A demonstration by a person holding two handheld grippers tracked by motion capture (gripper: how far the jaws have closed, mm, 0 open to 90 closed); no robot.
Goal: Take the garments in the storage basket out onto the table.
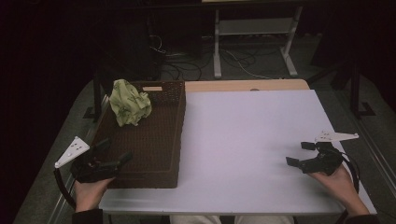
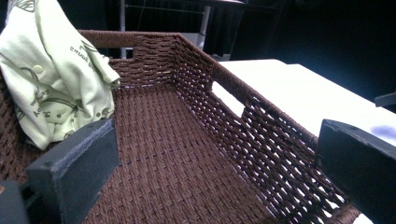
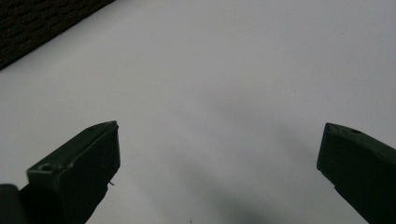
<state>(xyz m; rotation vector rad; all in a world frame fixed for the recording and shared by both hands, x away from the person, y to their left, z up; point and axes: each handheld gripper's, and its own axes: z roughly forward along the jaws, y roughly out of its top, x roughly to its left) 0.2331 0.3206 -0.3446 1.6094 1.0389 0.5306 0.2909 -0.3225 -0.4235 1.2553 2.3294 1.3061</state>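
A: On the white table [image 1: 243,140], left part, sits a brown woven basket [image 1: 154,140], long side running away from the person. What's inside?

B: One crumpled pale-green cloth [image 1: 129,102] w/ a darker print, bunched in the basket's far-left corner and rising above the rim there. Rest of the basket floor is bare weave.

A: Left gripper [image 1: 113,152]?

B: At the basket's near-left corner, over the near rim, held by the left hand [image 1: 88,189]. Jaws spread wide, nothing btwn them. In the left gripper view, the cloth [image 2: 51,74] is ahead of the left jaw, apart from it, draped against the basket wall [image 2: 261,126]; the handle cut-out shows in the side wall on the right.

A: Touching the basket?

B: Can't tell from these angles.

A: And the right gripper [image 1: 296,153]?

B: Well apart from the basket, near the table's right edge, in the right hand [image 1: 338,184], pointing toward the basket. Jaws wide apart, holding nothing. In the right gripper view, bare white tabletop [image 3: 224,84] lies btwn the jaws, w/ a bit of the basket [image 3: 37,23] at the top-left corner.
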